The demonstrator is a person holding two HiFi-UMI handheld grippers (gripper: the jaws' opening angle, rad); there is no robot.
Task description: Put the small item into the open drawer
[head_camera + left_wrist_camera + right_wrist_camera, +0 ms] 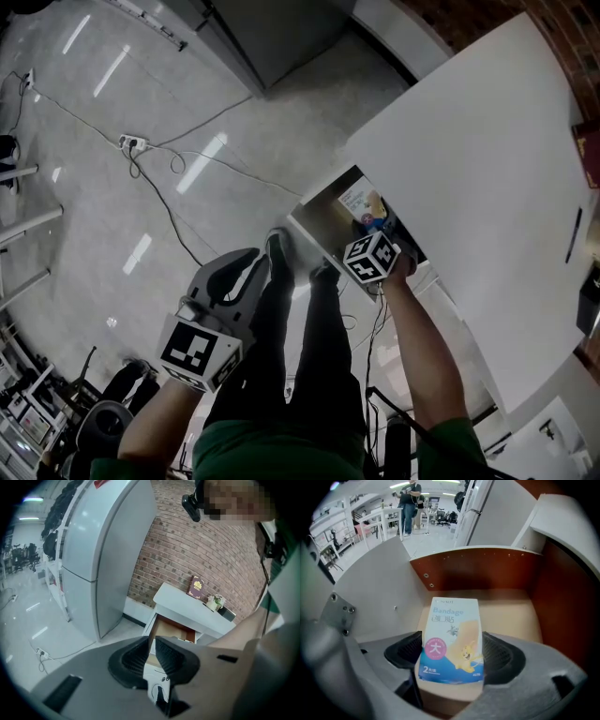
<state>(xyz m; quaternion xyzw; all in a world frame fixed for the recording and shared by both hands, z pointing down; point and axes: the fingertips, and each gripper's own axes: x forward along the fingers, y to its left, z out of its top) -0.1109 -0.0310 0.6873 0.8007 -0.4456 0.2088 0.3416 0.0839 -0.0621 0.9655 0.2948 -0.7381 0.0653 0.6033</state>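
A small bandage box (451,637), blue and white with a cartoon print, stands upright between the pads of my right gripper (451,654), which is shut on it. The box hangs inside the open wooden drawer (508,616), just above its pale floor. In the head view the right gripper (375,225) reaches into the drawer (328,211) under the white desk, and the box (368,208) shows past the marker cube. My left gripper (251,262) hangs low by the person's legs, away from the drawer. Its jaws (152,641) are shut with nothing between them.
The white desk top (487,187) overhangs the drawer on the right. On it stand a red book (195,587) and a small plant (214,602). A tall grey fridge (103,550) stands left of the desk. Cables and a power strip (131,143) lie on the floor.
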